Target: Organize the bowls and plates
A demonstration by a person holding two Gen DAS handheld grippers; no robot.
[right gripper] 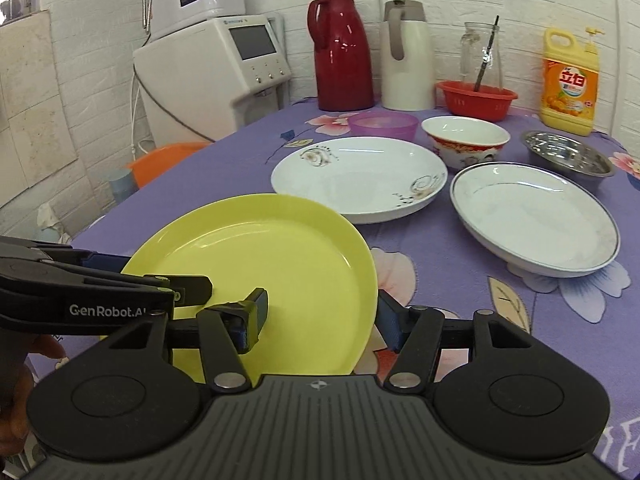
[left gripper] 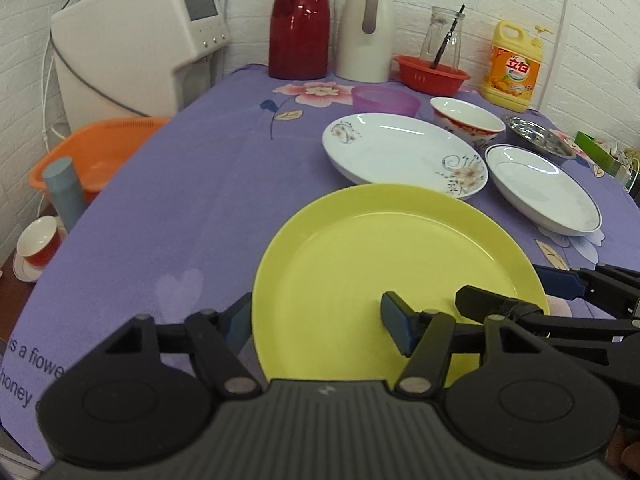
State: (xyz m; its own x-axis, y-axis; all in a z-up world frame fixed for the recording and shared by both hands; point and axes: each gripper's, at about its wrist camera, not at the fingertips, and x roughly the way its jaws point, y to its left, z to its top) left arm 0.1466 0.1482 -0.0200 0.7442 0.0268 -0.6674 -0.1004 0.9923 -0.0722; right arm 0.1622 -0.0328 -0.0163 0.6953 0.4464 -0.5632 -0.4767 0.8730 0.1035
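Observation:
A yellow plate [left gripper: 396, 276] [right gripper: 280, 264] lies at the near edge of the purple cloth. My left gripper [left gripper: 320, 324] is open and straddles its left rim, one finger inside, one outside. My right gripper [right gripper: 320, 316] is open and straddles its right rim the same way. Behind it lie a large flowered white plate [left gripper: 400, 152] [right gripper: 360, 178], a white plate with a dark rim line [left gripper: 540, 188] [right gripper: 536, 220], a red-patterned white bowl [left gripper: 468, 120] [right gripper: 466, 140], a purple bowl [left gripper: 384, 100] [right gripper: 382, 124] and a steel bowl [left gripper: 540, 136] [right gripper: 568, 156].
At the back stand a red thermos [left gripper: 298, 20], a cream jug [left gripper: 368, 32], a red basket [left gripper: 430, 72] with a glass carafe, and a yellow detergent bottle [left gripper: 514, 64]. A white appliance [left gripper: 136, 48] and an orange basin [left gripper: 96, 152] are off the table's left side.

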